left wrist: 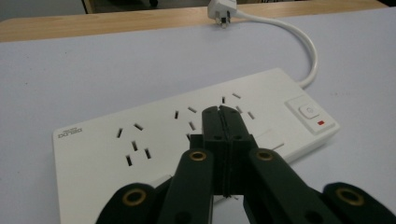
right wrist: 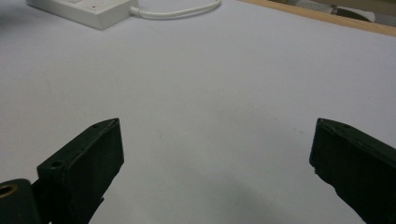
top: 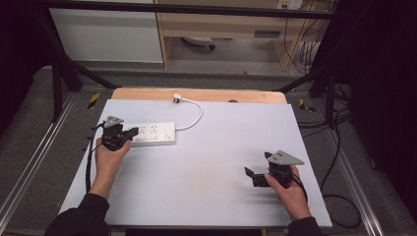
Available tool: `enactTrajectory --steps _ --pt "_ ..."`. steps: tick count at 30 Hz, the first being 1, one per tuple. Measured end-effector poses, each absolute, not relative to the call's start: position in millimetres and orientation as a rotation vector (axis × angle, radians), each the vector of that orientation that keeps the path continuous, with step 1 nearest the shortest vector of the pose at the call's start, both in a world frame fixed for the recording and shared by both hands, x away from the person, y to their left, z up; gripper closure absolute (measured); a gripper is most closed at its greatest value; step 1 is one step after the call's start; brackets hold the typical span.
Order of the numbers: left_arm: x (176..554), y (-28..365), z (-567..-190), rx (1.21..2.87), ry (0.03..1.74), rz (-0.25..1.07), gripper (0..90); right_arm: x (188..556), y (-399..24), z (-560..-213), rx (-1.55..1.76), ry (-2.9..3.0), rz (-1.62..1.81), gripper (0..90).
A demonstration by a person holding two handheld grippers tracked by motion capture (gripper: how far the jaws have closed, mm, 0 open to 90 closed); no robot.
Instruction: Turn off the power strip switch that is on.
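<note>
One power strip point(top: 150, 133) lay at ten o'clock, its left end hidden behind the left gripper point(left wrist: 220, 112), jaws pressed together, empty; right gripper point(right wrist: 212, 154) gaped, empty.

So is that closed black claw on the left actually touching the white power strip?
Cannot tell. In the left gripper view the shut left gripper overlaps the power strip with no gap or contact visible; the high view is too coarse.

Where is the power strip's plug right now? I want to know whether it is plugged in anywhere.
In the high view the plug lies loose at the far edge of the table, left of centre, its cord curving back to the power strip.
</note>
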State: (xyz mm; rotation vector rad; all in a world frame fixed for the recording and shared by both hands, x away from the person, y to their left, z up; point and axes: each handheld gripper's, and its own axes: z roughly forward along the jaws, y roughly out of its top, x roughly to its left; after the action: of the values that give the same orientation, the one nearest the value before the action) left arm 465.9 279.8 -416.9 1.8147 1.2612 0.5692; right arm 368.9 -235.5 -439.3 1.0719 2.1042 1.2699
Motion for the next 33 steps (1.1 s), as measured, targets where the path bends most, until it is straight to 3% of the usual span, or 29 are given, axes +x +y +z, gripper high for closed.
enactTrajectory --steps 33 --pt "470 282 -434 1.856 1.294 0.563 89.9 368 -235 -439 1.07 2.107 1.274 3.5"
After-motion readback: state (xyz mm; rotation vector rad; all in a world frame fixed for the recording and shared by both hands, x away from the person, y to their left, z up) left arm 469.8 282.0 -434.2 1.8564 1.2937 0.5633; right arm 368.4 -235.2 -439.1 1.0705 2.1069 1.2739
